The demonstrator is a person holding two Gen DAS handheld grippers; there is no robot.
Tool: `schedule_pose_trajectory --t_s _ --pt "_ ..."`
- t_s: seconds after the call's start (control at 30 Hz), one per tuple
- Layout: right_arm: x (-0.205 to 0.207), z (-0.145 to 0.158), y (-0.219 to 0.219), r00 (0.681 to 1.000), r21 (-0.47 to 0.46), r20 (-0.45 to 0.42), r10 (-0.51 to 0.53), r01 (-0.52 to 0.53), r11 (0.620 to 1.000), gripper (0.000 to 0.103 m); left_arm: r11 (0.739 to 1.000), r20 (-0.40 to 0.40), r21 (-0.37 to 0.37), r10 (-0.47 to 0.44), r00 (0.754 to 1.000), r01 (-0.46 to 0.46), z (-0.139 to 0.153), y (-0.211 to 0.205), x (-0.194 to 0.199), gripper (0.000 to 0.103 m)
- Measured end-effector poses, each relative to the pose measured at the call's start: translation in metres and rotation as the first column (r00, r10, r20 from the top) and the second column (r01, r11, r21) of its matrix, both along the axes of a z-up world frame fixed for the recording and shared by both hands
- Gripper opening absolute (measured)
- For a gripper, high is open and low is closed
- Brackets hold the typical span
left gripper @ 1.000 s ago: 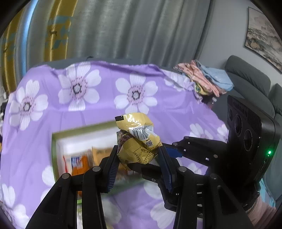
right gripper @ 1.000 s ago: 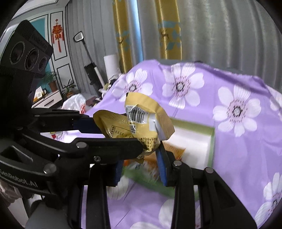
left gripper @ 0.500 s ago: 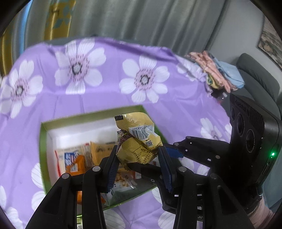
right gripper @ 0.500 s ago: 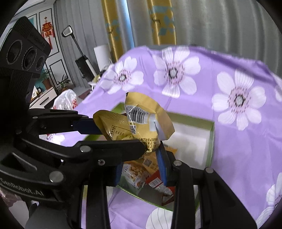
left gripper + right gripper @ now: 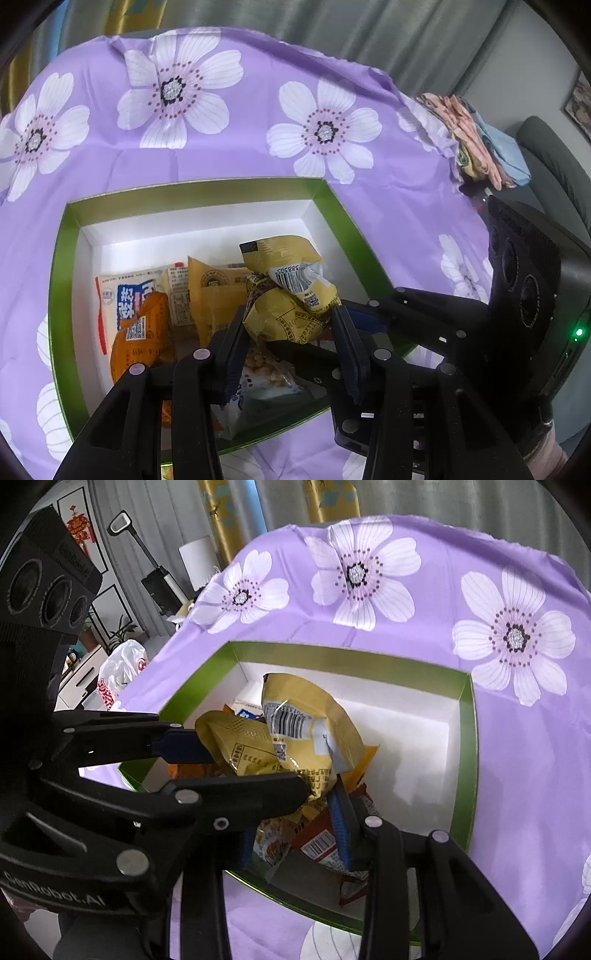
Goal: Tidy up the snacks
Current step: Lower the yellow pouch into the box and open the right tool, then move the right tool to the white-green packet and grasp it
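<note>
A shallow rectangular box with a green rim and white inside (image 5: 59, 280) (image 5: 466, 760) sits on the bench, which is draped in a purple cloth printed with white flowers (image 5: 236, 155) (image 5: 517, 738). In the box lie an orange snack packet (image 5: 142, 343), a white packet with blue print (image 5: 122, 291), a flat yellow-orange packet (image 5: 214, 291), a clear-fronted pack of pale nuggets (image 5: 266, 373) and a red-brown packet (image 5: 321, 842).

Above them, a crumpled yellow foil snack bag with a barcode label (image 5: 291, 295) (image 5: 295, 734) is held over the box. The left gripper (image 5: 291, 332) (image 5: 255, 768) clamps it narrowly from both sides. The right gripper (image 5: 295, 827) (image 5: 347, 321) points down into the box with the bag's lower end between its blue pads; its jaws are opening.
</note>
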State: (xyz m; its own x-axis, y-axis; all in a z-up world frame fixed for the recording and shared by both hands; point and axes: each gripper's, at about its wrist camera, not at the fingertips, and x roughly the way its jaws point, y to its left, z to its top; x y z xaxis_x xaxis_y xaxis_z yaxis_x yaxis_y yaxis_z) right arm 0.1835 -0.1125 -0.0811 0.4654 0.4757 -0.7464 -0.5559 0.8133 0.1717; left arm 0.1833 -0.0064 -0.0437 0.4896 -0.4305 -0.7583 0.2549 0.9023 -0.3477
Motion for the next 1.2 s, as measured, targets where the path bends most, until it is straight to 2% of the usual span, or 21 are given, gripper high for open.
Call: schedule_pose_trajectory --t_s 0.27,0.37,0.47,0.5,0.6,0.63,0.7,0.87,1.0,1.2 --pt "0.002 -0.002 0.004 1.0 -0.027 -0.008 -0.013 0.013 1.0 0.039 1.0 -0.01 0.015 0.022 1.0 -0.022 -0.005 0.0 0.002 0.044" --pt "0.002 0.0 0.005 1.0 -0.029 -0.007 -0.011 0.011 1.0 0.043 0.999 -0.01 0.028 0.027 1.0 -0.027 -0.005 -0.001 0.003 0.045" --pt "-0.001 0.003 0.007 1.0 -0.04 0.01 -0.01 0.01 0.999 0.047 0.998 -0.001 0.051 0.038 0.999 -0.038 -0.004 -0.002 0.002 0.054" --pt "-0.002 0.005 0.007 1.0 -0.039 0.014 -0.009 0.01 0.999 0.049 0.997 0.0 0.056 0.044 0.999 -0.044 -0.003 -0.001 0.002 0.061" --pt "-0.007 0.01 0.007 0.999 -0.041 0.033 -0.006 0.008 0.999 0.058 0.997 -0.003 0.052 0.054 0.999 -0.054 -0.003 0.002 -0.001 0.066" --pt "-0.009 0.011 0.007 0.999 -0.042 0.039 -0.007 0.009 0.999 0.062 0.997 -0.007 0.049 0.057 0.998 -0.057 -0.002 0.004 -0.002 0.077" --pt "-0.013 0.015 0.007 0.999 -0.038 0.049 -0.006 0.008 0.999 0.066 0.998 -0.007 0.035 0.06 0.998 -0.059 0.0 0.007 -0.005 0.084" --pt "-0.029 0.027 0.003 0.997 -0.025 0.075 -0.013 0.014 1.0 0.072 0.997 0.02 0.006 0.081 0.996 -0.082 0.017 0.019 -0.015 0.084" --pt "-0.047 0.044 -0.006 0.994 0.018 0.103 -0.029 0.028 0.999 0.073 0.993 0.063 -0.019 0.115 0.991 -0.114 0.035 0.038 -0.031 0.094" --pt "-0.073 0.084 -0.029 0.973 0.075 0.206 -0.108 0.094 0.993 0.078 0.974 0.109 -0.058 0.226 0.968 -0.221 0.052 0.092 -0.067 0.094"
